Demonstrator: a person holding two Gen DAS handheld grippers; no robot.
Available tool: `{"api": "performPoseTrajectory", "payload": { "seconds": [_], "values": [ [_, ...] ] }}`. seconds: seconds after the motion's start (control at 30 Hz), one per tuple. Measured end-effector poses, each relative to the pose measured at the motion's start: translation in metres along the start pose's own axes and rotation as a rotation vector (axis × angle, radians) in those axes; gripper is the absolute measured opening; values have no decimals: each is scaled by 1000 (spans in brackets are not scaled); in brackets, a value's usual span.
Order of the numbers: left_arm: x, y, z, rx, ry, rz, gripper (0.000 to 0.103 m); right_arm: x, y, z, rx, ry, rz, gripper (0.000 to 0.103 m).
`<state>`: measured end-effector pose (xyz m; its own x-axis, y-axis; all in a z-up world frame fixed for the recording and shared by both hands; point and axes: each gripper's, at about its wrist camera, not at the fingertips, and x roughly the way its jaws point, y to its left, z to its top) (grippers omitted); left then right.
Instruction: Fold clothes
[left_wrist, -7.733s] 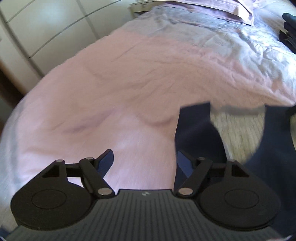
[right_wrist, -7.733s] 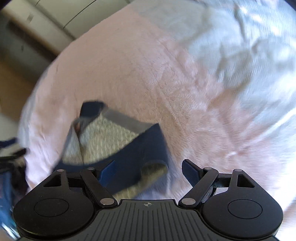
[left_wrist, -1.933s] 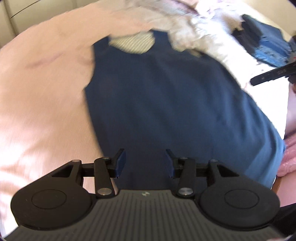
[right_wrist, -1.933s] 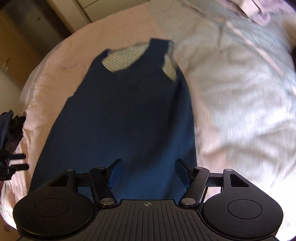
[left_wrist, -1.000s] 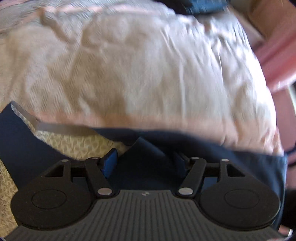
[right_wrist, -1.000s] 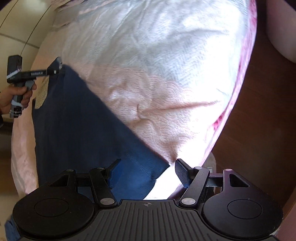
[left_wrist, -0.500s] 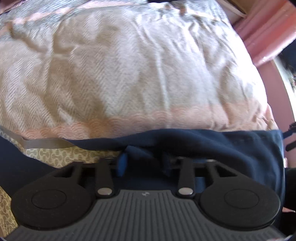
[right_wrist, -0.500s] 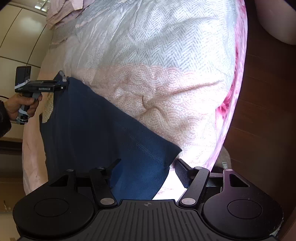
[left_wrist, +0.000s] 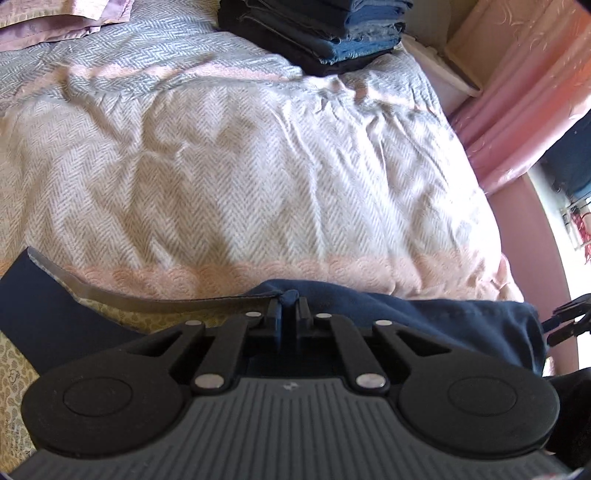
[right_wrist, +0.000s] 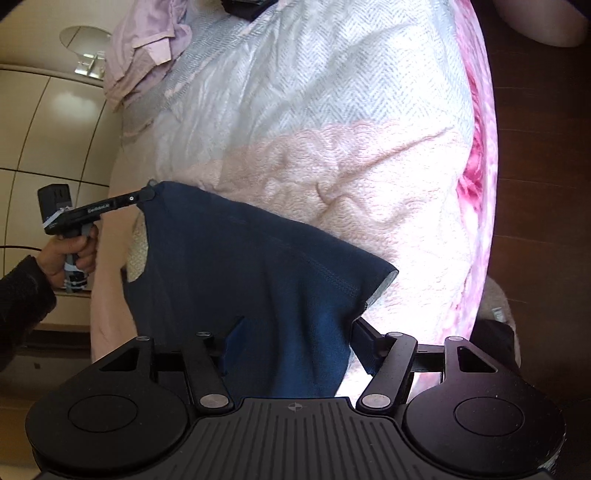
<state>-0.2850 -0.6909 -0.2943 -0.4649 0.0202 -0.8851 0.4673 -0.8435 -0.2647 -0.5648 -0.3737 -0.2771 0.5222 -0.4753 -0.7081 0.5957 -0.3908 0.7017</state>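
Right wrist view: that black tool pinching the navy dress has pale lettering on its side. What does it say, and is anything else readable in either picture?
Lettering on the left gripper body: too small and blurred to read.
Small emblem on the right gripper housing: a round mark, no letters.
Navy dress, folded clothes stack, bedspread: no text visible.

Bed (left_wrist: 258, 166) — navy garment (right_wrist: 240, 266), folded stack (left_wrist: 321, 29)

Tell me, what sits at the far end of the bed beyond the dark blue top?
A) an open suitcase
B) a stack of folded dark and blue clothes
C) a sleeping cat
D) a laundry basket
B: the left wrist view shows a stack of folded clothes on the bedspread, beyond the dark blue top.
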Motion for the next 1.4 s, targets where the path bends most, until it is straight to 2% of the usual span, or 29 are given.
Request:
{"api": "performPoseTrajectory", "payload": {
  "seconds": [0.07,0.23,0.37,0.43,0.53,0.63,0.67,0.7,0.8,0.9,1.0,1.1,1.2,1.4],
  "values": [
    [3,-3,-3,10,18,15,4,-4,0,-2,5,-11,13,47],
    [10,-9,-9,28,33,38,4,-22,2,-3,5,-77,91,47],
    [13,-13,-8,37,35,48,4,-24,1,-4,16,-117,115,47],
    [17,-13,-6,41,44,55,6,-17,0,-5,11,-88,123,48],
    [22,-14,-6,57,59,64,7,-1,-6,-9,7,-34,83,48],
    [24,-18,-7,88,91,45,4,6,-13,-5,47,-43,94,47],
    [24,-19,-7,97,101,36,4,6,-13,-3,54,-49,99,36],
    [21,-19,-7,99,97,29,3,5,-12,-1,53,-54,99,1],
    [0,-10,2,35,15,2,3,-9,-8,7,41,-88,84,0],
    [-3,-2,10,-5,-25,-2,2,-27,-8,19,20,-136,63,0],
    [-1,2,17,-32,-64,8,2,-30,-11,28,30,-161,53,0],
    [3,8,19,-100,-114,-3,2,-36,-11,36,38,-208,60,0],
    [14,14,20,-150,-126,14,2,-35,-16,40,57,-235,50,0],
    [41,12,15,-130,-39,78,6,-28,-32,45,88,-248,-5,0]
  ]
}}
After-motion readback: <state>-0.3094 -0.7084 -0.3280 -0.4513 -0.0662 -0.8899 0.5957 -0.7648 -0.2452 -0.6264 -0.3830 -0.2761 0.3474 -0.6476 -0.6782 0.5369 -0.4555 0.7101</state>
